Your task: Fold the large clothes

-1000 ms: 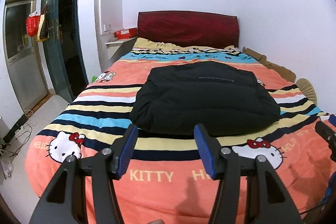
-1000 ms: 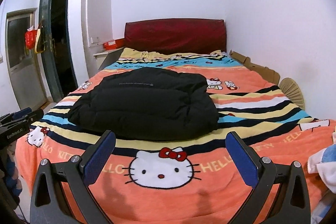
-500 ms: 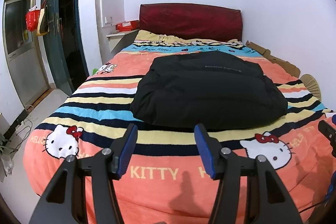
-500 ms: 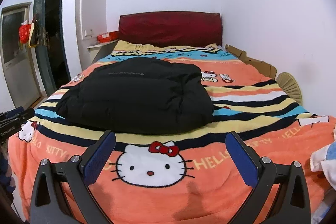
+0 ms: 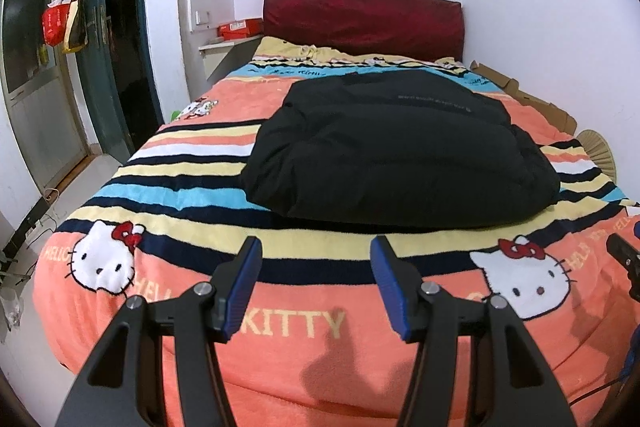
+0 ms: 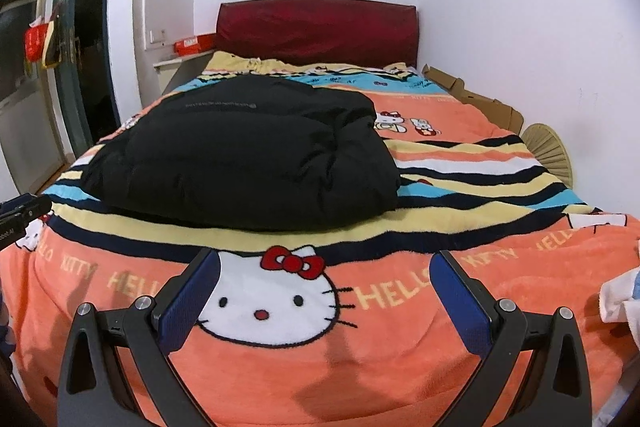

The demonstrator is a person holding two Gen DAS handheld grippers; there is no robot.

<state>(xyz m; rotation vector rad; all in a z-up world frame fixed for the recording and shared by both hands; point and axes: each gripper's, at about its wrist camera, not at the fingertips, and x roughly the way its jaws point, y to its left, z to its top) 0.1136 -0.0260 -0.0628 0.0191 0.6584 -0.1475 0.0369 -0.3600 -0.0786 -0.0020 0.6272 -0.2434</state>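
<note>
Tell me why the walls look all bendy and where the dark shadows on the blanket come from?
Both wrist views use fisheye lenses, so the door frame and walls curve and corners go black. In the left wrist view, soft shadows fall on the Hello Kitty blanket below the open left gripper; the right wrist view shows similar ones under the open right gripper. The black jacket looks sharp.

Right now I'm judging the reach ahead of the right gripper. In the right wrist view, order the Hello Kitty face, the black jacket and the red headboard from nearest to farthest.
1. Hello Kitty face, on the blanket between the right gripper fingers.
2. Black jacket, folded mid-bed, left of centre.
3. Red headboard, against the far wall.
</note>
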